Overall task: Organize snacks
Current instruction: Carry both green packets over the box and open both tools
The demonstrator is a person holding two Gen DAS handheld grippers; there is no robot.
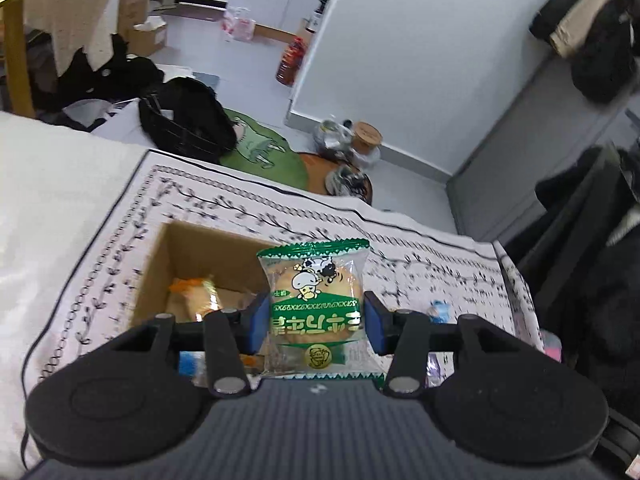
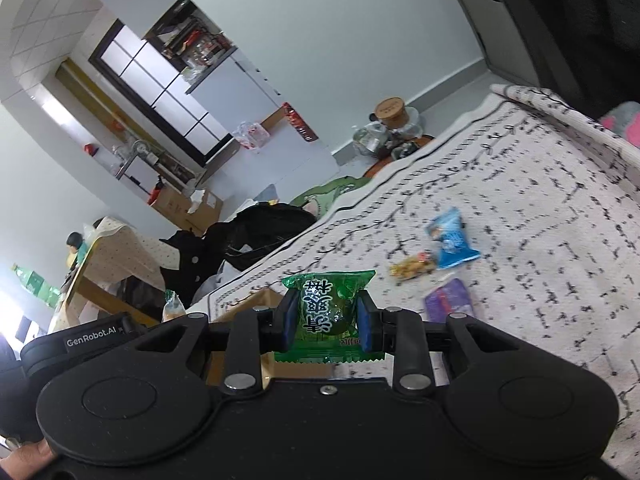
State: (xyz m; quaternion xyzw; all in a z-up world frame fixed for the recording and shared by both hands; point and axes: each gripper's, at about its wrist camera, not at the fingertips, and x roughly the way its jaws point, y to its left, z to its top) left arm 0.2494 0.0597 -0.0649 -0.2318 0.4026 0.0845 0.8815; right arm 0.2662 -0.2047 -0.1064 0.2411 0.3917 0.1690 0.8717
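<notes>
My left gripper (image 1: 316, 324) is shut on a green-and-clear biscuit packet (image 1: 314, 280) with a cartoon cow, held above the right side of an open cardboard box (image 1: 160, 268). An orange snack packet (image 1: 196, 294) lies inside the box. My right gripper (image 2: 328, 320) is shut on a dark green candy packet (image 2: 328, 300), held over the patterned cloth near the box's edge (image 2: 244, 304). On the cloth to its right lie a blue packet (image 2: 452, 236), a small yellow-red packet (image 2: 414, 266) and a purple packet (image 2: 448, 300). The left gripper's body (image 2: 92, 340) shows at lower left.
A white cloth with a black leaf pattern (image 1: 320, 216) covers the surface. Beyond its far edge are black bags (image 1: 188, 116), a green mat (image 1: 264, 152), jars on a low tray (image 1: 352, 148) and a grey wall (image 1: 400, 60). A person's fingers (image 2: 24, 460) show at the lower left.
</notes>
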